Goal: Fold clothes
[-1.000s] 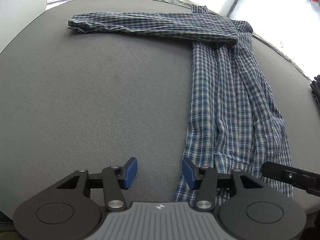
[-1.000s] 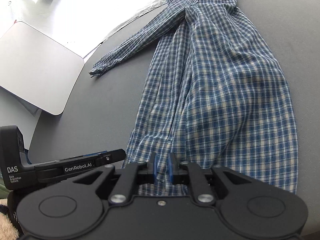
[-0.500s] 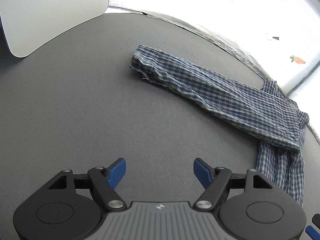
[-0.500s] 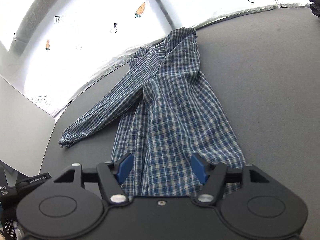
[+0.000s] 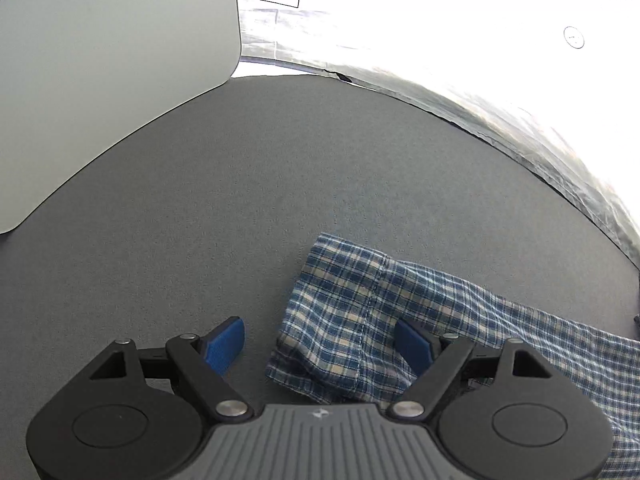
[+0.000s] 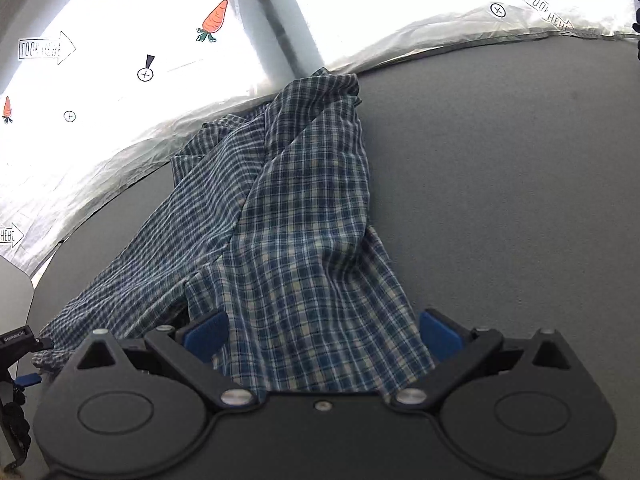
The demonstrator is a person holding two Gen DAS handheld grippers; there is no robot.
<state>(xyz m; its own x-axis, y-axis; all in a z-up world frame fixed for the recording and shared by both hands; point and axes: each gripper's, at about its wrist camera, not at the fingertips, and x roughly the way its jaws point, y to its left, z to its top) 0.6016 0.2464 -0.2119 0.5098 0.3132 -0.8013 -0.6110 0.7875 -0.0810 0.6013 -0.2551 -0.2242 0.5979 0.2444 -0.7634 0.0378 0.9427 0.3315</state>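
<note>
Left gripper (image 5: 320,340) spread wide over the sleeve cuff (image 5: 340,320), gripping nothing. Right gripper (image 6: 324,334) gapes too, plaid shirt (image 6: 296,240) running lengthwise away between its fingers across the grey table (image 6: 500,200).

Blue plaid shirt (image 6: 304,240) spread lengthwise on grey table (image 6: 500,200), right gripper (image 6: 322,334) held wide open over its near hem, carrot sticker (image 6: 214,20) seen beyond
</note>
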